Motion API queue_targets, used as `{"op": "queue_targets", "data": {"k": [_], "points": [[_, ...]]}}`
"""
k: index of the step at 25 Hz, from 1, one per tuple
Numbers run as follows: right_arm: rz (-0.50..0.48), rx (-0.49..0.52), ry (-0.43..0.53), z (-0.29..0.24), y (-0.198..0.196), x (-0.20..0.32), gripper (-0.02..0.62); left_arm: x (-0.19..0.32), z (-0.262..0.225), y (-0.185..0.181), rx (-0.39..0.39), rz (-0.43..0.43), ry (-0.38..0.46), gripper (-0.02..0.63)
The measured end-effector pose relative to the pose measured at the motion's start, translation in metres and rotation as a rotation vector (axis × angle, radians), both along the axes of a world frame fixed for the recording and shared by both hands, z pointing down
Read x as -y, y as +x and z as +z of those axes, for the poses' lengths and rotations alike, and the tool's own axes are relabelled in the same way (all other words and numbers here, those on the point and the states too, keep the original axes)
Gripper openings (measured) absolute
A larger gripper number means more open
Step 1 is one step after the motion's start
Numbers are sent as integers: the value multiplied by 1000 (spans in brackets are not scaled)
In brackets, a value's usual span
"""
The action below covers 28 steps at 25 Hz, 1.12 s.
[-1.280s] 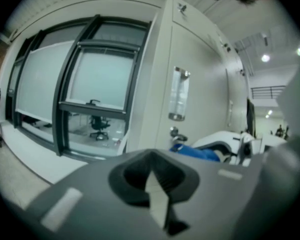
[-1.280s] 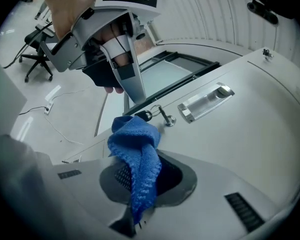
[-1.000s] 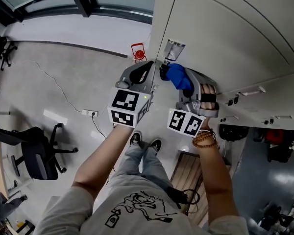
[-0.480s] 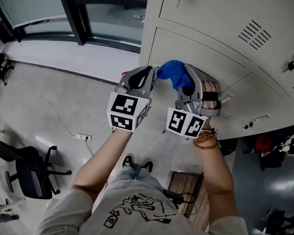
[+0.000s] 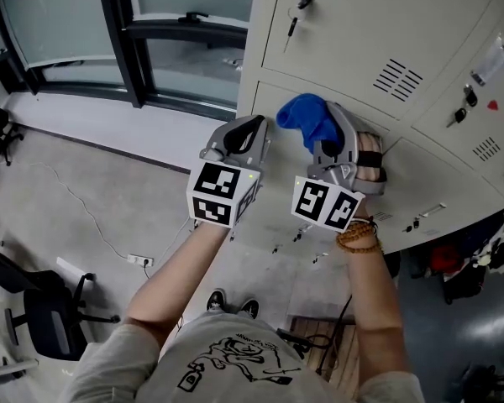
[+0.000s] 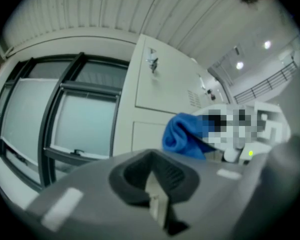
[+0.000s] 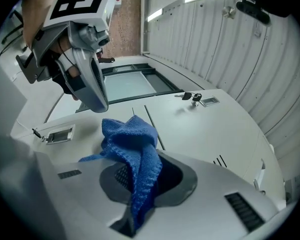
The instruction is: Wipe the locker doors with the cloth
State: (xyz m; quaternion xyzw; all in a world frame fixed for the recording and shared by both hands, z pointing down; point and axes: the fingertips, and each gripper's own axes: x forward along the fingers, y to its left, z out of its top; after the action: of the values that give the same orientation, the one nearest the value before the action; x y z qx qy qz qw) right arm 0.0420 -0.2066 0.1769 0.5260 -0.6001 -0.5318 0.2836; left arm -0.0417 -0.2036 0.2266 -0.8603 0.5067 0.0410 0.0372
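A bunched blue cloth sticks out of my right gripper, which is shut on it; in the right gripper view the cloth hangs down between the jaws. The cloth sits close to the beige locker doors, near the seam between an upper and a lower door. My left gripper is beside it on the left, shut and holding nothing, off the locker's left edge. From the left gripper view the cloth shows to the right of the closed jaws.
The upper locker door has a key in its lock and vent slots. Dark-framed windows stand to the left of the lockers. On the floor lie a power strip with a cable and an office chair.
Both grippers have risen along the lockers with the cloth, from a low door to the seam below the keyed door. The view has tilted upward, away from the floor.
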Motion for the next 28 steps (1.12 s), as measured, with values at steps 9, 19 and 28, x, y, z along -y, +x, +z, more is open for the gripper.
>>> {"op": "queue_targets", "data": {"k": [9, 19, 28], "points": [[17, 2, 13, 3, 9, -1, 46, 3, 7, 10, 5, 21, -18, -2], [23, -14, -64, 64, 19, 1, 46, 7, 55, 18, 18, 31, -106, -2], [4, -30, -156, 143, 25, 3, 46, 5, 111, 32, 10, 50, -196, -2]]}}
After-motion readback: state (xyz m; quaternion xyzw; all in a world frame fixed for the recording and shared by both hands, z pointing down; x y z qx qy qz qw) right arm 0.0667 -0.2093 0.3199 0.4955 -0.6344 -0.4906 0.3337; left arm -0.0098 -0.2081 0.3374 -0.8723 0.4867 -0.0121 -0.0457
